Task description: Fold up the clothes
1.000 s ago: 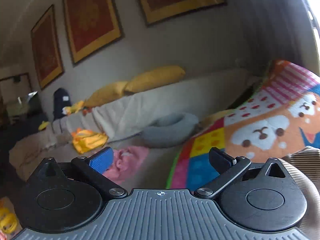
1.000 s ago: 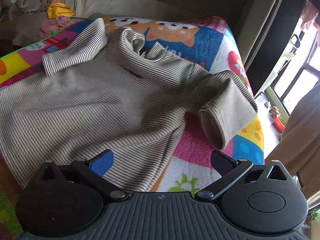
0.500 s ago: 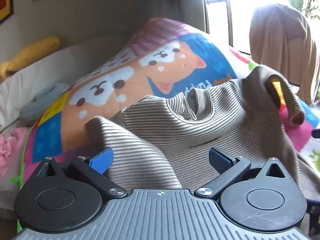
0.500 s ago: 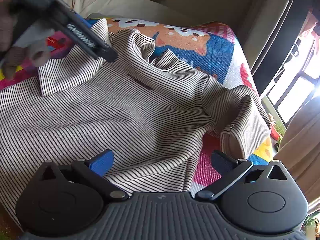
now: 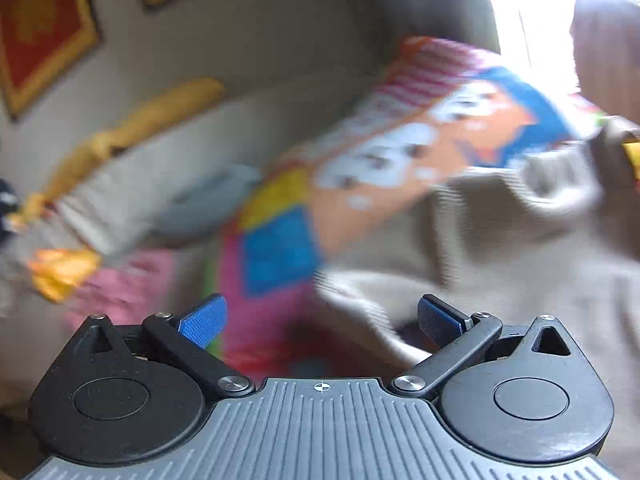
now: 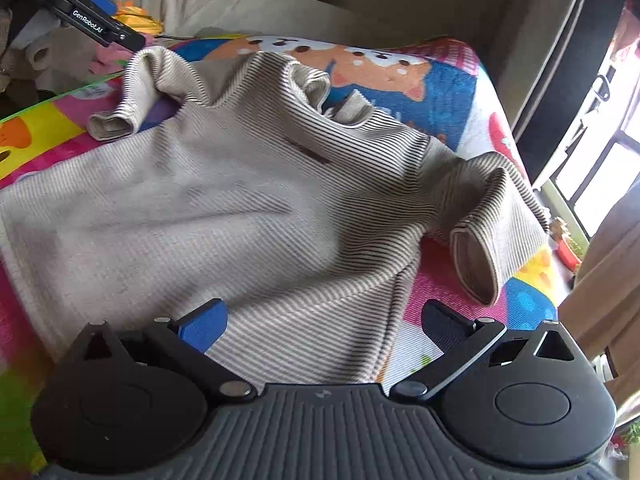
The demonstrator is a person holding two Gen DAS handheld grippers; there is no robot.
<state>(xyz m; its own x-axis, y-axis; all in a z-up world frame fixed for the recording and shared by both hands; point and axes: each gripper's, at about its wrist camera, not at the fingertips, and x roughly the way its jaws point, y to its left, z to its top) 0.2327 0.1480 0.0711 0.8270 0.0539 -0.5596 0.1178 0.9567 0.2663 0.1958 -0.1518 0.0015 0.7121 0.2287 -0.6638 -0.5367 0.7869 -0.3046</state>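
The right gripper (image 6: 322,322) hangs with its jaws wide apart and nothing between them, low over the near hem of the striped shirt (image 6: 248,208); half a second ago it sat much the same, so this side has hardly moved. The left gripper (image 5: 320,316) is also open and empty, and its view is now smeared with motion blur: half a second ago it looked straight at the collar, while now it has swung left so the shirt fills only the right of its frame. In the right wrist view it shows as a dark arm (image 6: 92,26) at the far left, just beyond the left sleeve (image 6: 124,96), where before it lay across that shoulder. That sleeve has changed too: it lay flat and spread a moment ago, and now it is bunched into a roll with the cuff turned toward the near side. The right sleeve (image 6: 492,236) curls up off the blanket (image 6: 440,80) as before. The shirt lies face up, body spread open on the blanket, both sleeves rumpled, no fold made across it. I judge the sleeves need flattening before any clean fold can go in.
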